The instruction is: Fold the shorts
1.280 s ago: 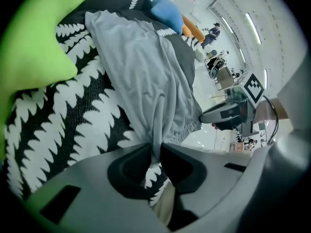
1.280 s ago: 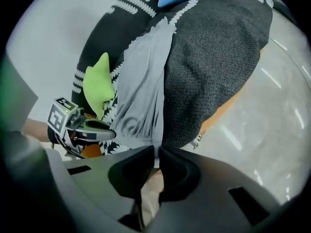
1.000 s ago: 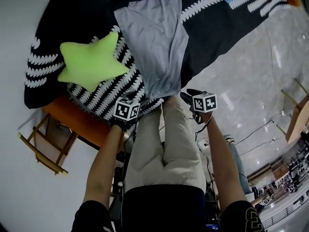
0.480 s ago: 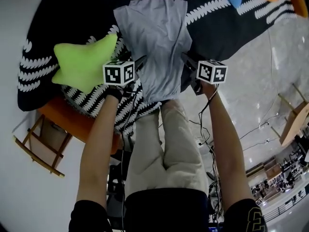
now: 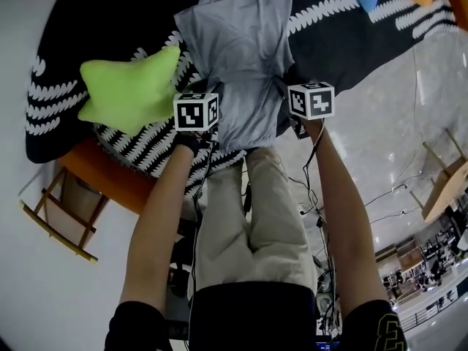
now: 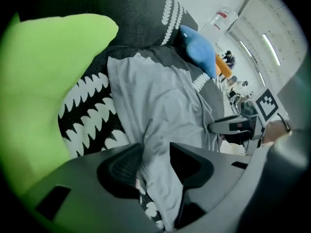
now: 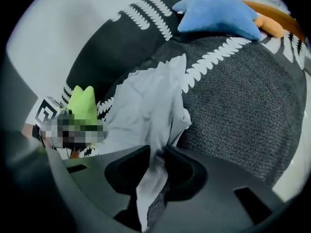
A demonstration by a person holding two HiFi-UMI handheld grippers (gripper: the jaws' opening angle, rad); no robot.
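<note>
My jaws have just been closing; I am pinching the shorts' point(image 5: 245, 57) near-left edge with the left gripper point(image 6: 155, 161) and the near-right edge with the right gripper point(image 7: 156, 166). The shorts are lying spread on the patterned cover point(image 5: 344, 42); no fold made yet

The shorts point(image 5: 241, 57) lie on the table cover point(image 5: 351, 35) before me, between my left gripper point(image 6: 155, 166) and right gripper point(image 7: 156, 166); the star cushion point(image 5: 128, 86) lies on it to their left.
</note>
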